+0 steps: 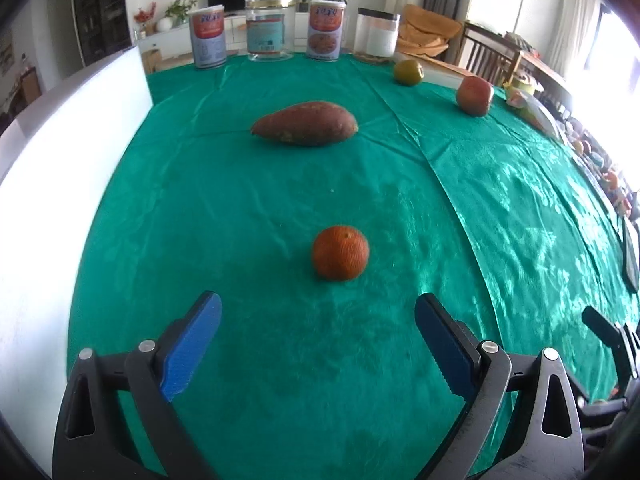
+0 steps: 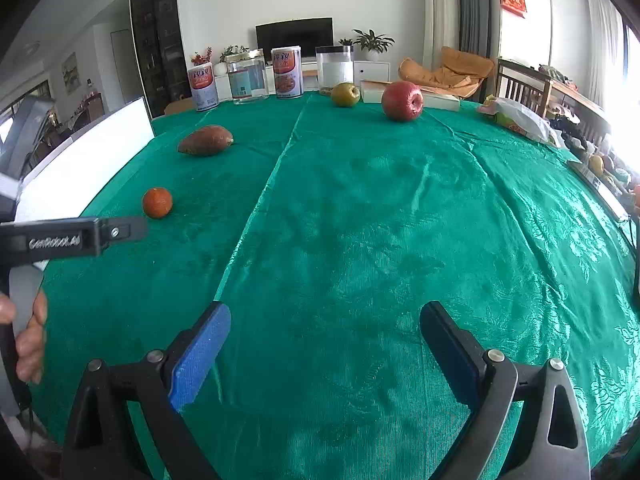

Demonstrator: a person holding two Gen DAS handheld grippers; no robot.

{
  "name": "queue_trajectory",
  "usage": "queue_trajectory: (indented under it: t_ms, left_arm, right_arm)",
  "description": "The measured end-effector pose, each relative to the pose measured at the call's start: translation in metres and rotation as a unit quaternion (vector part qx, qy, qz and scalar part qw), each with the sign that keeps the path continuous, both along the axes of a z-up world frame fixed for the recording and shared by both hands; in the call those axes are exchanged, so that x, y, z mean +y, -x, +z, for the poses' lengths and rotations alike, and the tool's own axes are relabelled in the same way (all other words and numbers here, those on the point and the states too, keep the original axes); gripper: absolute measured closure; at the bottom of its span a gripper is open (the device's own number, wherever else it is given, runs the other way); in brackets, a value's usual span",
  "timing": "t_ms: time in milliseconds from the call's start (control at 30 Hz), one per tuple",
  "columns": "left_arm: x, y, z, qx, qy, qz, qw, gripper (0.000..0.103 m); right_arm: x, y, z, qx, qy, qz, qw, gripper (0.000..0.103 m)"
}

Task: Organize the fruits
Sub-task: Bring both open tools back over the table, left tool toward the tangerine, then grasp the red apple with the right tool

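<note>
In the left wrist view, the left gripper (image 1: 318,334) hovers over the green counter (image 1: 500,200) with its fingers spread wide and empty; an orange (image 1: 340,253) sits just ahead of them, a sweet potato (image 1: 305,123) farther back. In the right wrist view, the right gripper (image 2: 325,346) is likewise wide and empty, with an apple (image 2: 402,101) and a green fruit (image 2: 345,94) near the far edge.

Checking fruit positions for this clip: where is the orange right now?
In the left wrist view the orange sits on the green tablecloth just ahead of the open left gripper, nearer than the sweet potato.
</note>
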State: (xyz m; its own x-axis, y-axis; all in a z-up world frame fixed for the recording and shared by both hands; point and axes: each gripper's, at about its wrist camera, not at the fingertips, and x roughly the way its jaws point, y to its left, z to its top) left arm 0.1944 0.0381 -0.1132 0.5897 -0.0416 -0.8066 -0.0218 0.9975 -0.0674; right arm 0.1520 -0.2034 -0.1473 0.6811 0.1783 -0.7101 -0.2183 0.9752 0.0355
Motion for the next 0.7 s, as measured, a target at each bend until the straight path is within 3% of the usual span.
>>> queue_trajectory:
  t_ms: [67, 133, 200, 267, 300, 333, 500, 567, 633, 700]
  left_arm:
    - [-0.006, -0.010, -0.002, -0.001, -0.010, -0.003, 0.9999, 0.008]
    - [-0.011, -0.015, -0.005, 0.002, -0.022, -0.009, 0.9997, 0.028]
    - [-0.014, -0.017, -0.011, 0.013, -0.029, -0.016, 0.9994, 0.039]
    - [-0.013, -0.013, -0.008, -0.001, -0.031, -0.015, 0.9994, 0.054]
    - [-0.011, -0.012, -0.006, -0.006, -0.027, -0.016, 0.9995, 0.071]
    - [-0.007, -0.013, -0.005, -0.006, -0.026, -0.013, 0.9996, 0.073]
    - [0.018, -0.024, -0.005, -0.001, -0.008, 0.023, 0.9997, 0.072]
    - [0.021, -0.025, -0.007, -0.003, -0.012, 0.021, 0.9997, 0.067]
    - [0.020, -0.023, -0.009, -0.002, -0.025, 0.020, 0.9995, 0.026]
    - [0.021, -0.021, -0.012, -0.006, -0.027, 0.024, 0.9993, 0.012]
  right_arm:
    - [0.000, 0.000, 0.000, 0.001, 0.000, 0.000, 1.000, 0.008]
    - [0.000, -0.001, 0.000, 0.002, -0.001, 0.000, 1.000, 0.008]
    - [0.000, -0.001, -0.001, 0.005, -0.002, 0.000, 1.000, 0.008]
    - [-0.001, -0.001, -0.001, 0.007, -0.004, 0.000, 1.000, 0.008]
    - [-0.001, -0.002, -0.001, 0.007, -0.005, 0.000, 1.000, 0.008]
    - [-0.001, -0.002, -0.001, 0.008, -0.006, 0.000, 1.000, 0.008]
    - [-0.002, -0.003, -0.002, 0.010, -0.007, -0.001, 1.000, 0.008]
    - [-0.002, -0.003, -0.002, 0.011, -0.008, -0.001, 1.000, 0.008]
    - [-0.003, -0.004, -0.002, 0.014, -0.009, -0.001, 1.000, 0.008]
    - [-0.003, -0.005, -0.003, 0.019, -0.011, -0.001, 1.000, 0.008]
